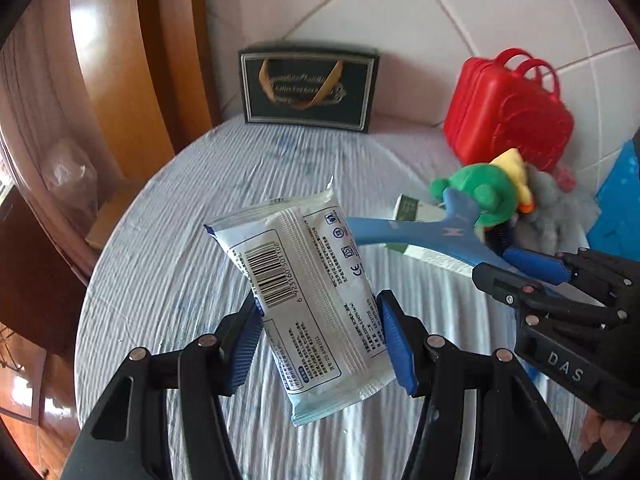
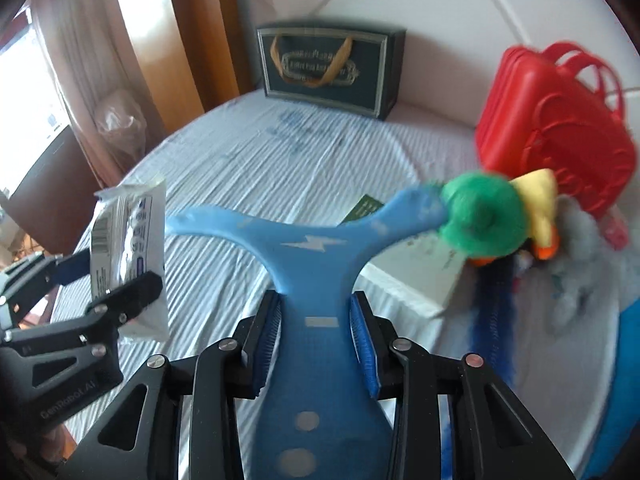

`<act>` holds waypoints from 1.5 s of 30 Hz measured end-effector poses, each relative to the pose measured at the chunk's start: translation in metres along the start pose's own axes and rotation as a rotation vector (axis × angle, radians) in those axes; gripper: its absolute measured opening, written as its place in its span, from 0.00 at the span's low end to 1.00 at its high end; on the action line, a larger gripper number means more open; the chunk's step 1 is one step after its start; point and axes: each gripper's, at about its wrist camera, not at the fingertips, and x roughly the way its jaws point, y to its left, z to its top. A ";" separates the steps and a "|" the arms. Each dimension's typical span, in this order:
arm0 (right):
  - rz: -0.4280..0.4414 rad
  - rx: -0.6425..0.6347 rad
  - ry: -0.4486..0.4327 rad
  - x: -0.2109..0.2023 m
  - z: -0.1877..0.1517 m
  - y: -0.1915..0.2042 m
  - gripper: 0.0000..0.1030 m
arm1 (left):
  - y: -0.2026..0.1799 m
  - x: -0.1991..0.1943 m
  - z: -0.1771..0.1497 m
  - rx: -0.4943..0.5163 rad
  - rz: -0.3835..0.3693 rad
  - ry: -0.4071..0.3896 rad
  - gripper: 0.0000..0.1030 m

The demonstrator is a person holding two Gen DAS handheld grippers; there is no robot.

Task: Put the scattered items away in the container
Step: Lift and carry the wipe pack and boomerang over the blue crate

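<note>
My left gripper (image 1: 320,336) is shut on a white and blue wipes packet (image 1: 308,280), held above the striped tablecloth (image 1: 180,248). The packet also shows in the right wrist view (image 2: 128,240). My right gripper (image 2: 314,340) is shut on the handle of a blue Y-shaped slingshot (image 2: 308,256), seen in the left wrist view too (image 1: 424,232). Its right fork touches a green plush toy (image 2: 484,216) with yellow and orange parts. A dark gift box with gold handles (image 1: 308,86) stands at the back. A red plastic case (image 1: 508,112) stands at the right.
A white and green carton (image 2: 416,272) lies under the slingshot's fork. A grey plush (image 2: 576,264) and a dark blue fuzzy strip (image 2: 496,320) lie beside the green toy. A bright blue item (image 1: 616,208) sits at the far right. A tiled wall is behind, wooden furniture to the left.
</note>
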 end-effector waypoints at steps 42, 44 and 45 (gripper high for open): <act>-0.037 0.002 0.163 0.104 -0.093 -0.025 0.53 | -0.021 0.078 -0.088 -0.028 -0.006 0.147 0.54; -0.020 0.016 0.160 0.096 -0.094 -0.025 0.52 | -0.020 0.067 -0.085 -0.031 -0.006 0.128 0.54; -0.014 0.019 0.147 0.089 -0.095 -0.025 0.52 | -0.019 0.061 -0.083 -0.031 -0.005 0.117 0.54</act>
